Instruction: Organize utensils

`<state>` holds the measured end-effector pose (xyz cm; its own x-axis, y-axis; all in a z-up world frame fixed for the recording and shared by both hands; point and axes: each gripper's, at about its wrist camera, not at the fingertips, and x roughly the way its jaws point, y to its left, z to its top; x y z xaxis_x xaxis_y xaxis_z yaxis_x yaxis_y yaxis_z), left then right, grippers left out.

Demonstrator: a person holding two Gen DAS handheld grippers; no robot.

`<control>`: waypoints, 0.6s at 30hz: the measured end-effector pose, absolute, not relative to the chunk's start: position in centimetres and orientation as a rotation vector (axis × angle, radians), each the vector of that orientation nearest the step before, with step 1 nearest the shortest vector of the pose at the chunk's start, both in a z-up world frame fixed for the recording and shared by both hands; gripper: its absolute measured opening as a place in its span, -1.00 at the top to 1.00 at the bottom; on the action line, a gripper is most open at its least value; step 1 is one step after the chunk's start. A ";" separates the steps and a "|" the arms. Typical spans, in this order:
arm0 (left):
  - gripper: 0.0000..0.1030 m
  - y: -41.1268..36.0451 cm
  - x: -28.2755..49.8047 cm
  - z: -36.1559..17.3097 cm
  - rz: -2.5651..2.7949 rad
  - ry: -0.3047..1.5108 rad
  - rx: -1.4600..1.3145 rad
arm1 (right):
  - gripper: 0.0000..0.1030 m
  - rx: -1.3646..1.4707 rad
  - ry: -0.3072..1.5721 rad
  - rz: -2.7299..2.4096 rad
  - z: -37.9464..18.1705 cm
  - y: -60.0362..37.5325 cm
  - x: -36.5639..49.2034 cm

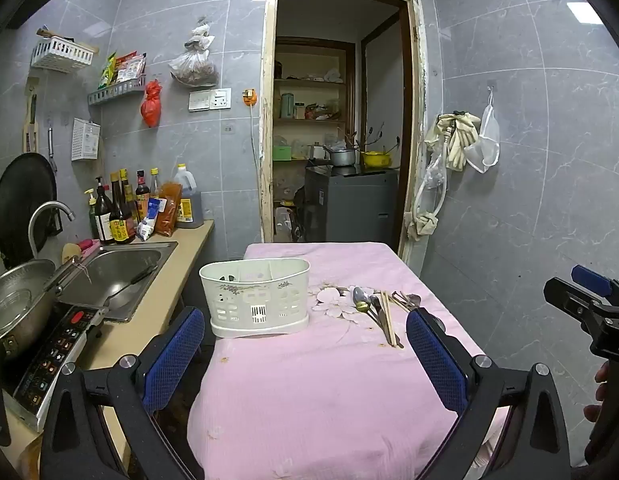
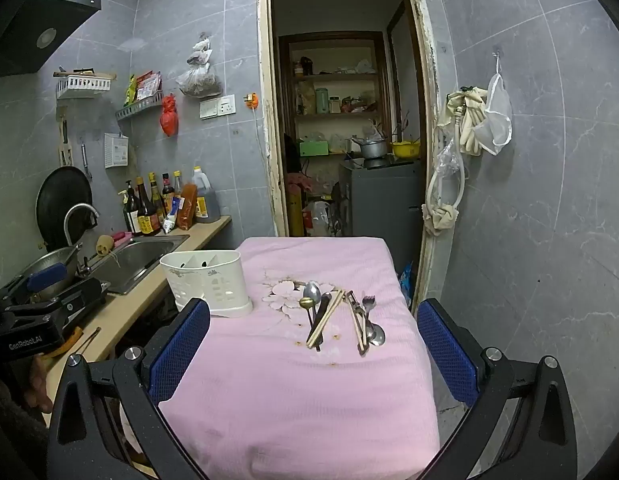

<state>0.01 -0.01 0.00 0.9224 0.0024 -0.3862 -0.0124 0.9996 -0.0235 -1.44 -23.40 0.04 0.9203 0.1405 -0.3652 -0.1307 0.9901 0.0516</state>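
Utensils (image 2: 337, 318) lie loose on pink cloth (image 2: 293, 392) covering the table, right of centre, w/ white slotted caddy (image 2: 207, 282) standing upright at the cloth's left edge, well apart from them. Nearer-left bunch: silver spoon (image 2: 312, 294), small gold-bowl spoon (image 2: 306, 303), dark-handled piece, wooden chopsticks (image 2: 325, 322); bowls at far end, handles running toward the near side, chopsticks slanting near-left to far-right. Right bunch: fork (image 2: 368, 305) w/ tines far, another spoon's bowl near, more chopsticks, long axes roughly near–far. Left gripper (image 1: 303, 354) and right gripper (image 2: 313, 354) both spread wide, nothing between the blue pads, both short of the utensils.
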 end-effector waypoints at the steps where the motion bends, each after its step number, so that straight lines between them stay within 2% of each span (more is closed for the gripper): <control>1: -0.98 0.0 0.0 0.0 0.007 0.395 -0.026 | -0.98 0.027 0.378 0.139 0.0 -23.4 -1.4; 18: -0.98 0.1 0.0 0.0 0.011 0.394 -0.031 | -0.98 0.027 0.378 0.140 0.0 -23.5 -1.2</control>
